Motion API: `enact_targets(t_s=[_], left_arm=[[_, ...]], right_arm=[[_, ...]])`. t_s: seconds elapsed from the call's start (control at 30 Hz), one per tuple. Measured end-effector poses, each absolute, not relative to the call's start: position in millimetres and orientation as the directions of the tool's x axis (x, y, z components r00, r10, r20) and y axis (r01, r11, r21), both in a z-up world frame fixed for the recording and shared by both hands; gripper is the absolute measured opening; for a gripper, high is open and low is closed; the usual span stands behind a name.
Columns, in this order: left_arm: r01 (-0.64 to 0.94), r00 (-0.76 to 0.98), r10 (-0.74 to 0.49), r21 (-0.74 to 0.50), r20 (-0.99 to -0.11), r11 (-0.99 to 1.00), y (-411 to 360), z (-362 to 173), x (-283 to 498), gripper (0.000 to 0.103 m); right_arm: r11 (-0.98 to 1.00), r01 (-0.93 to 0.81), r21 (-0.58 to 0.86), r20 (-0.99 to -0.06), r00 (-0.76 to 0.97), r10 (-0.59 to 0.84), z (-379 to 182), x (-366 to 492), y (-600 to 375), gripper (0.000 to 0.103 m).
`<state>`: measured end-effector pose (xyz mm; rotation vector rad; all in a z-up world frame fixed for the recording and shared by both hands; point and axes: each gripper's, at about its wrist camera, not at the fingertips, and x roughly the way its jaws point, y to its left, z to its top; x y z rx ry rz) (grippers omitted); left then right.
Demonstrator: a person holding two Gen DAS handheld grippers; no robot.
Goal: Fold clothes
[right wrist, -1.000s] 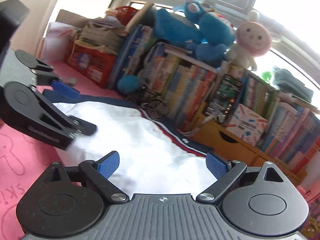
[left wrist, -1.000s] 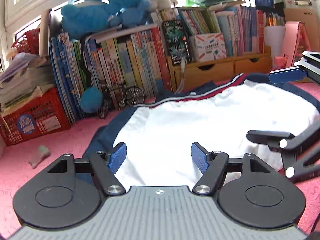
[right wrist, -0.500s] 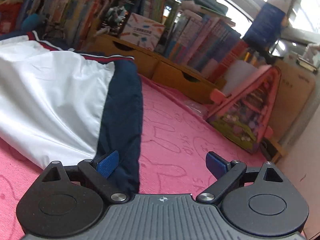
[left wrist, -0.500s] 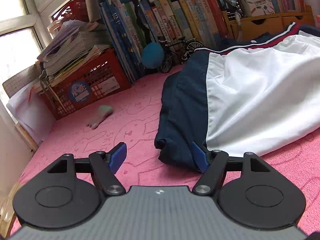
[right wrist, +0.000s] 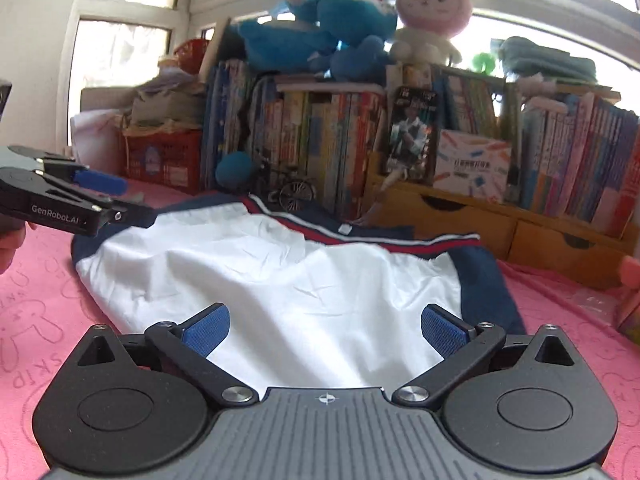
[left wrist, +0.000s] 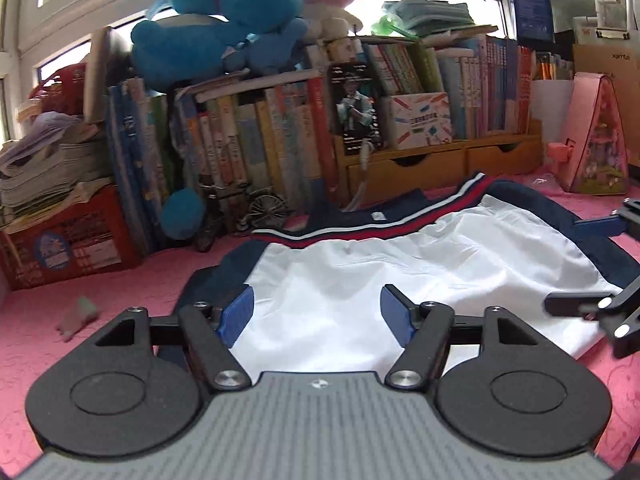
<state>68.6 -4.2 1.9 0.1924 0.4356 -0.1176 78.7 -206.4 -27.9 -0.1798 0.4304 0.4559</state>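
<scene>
A white garment [left wrist: 360, 280] with navy sides and a red, white and navy striped band lies flat on the pink mat; it also shows in the right wrist view [right wrist: 280, 280]. My left gripper [left wrist: 316, 314] is open and empty, hovering over the garment's near left part. My right gripper [right wrist: 326, 330] is open and empty over the garment's near right edge. Each gripper shows in the other's view: the right one [left wrist: 588, 264] at the right edge, the left one [right wrist: 116, 200] at the left edge, both open.
Rows of books [left wrist: 260, 152], a wooden drawer unit [left wrist: 440, 168], a red crate [left wrist: 68, 240] and a small bicycle model [left wrist: 248, 212] line the back. Plush toys [left wrist: 224, 24] sit on top. A pink house-shaped box [left wrist: 596, 144] stands at the right. A small grey object [left wrist: 78, 316] lies on the pink mat [left wrist: 120, 280].
Half a second ago each gripper was out at a navy side edge of the garment. Both have swung back toward the middle and now face the bookshelf, still open and empty.
</scene>
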Motion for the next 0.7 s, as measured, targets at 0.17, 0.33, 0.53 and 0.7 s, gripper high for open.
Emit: enact_targets(t_s=[0.17,0.33,0.53,0.7], left_arm=[[0.197,0.86,-0.044,0.25,-0.508,0.948,-43.9,-29.2,103.5,0.044],[0.078,0.857,0.149,0.41,-0.494,0.909,-22.4,-50.6,117.8,0.043],[-0.058,0.851,0.302,0.494,-0.429,0.867,43.7,-56.3,113.2,0.057],[-0.143,0.818,0.355,0.437,-0.453,0.888,81.8,-34.4,106.1,0.065]], right_arm=[[0.868,-0.493,-0.058,-0.599,0.713,0.364,-44.2,102.7,-189.4,0.103],[0.865,-0.49,-0.107,-0.614,0.717,0.33,-47.7,98.0,-181.2,0.103],[0.864,-0.495,-0.095,-0.617,0.71,0.339,-47.0,98.8,-185.1,0.103],[0.863,-0.5,-0.074,-0.619,0.701,0.353,-46.7,101.9,-188.2,0.103]])
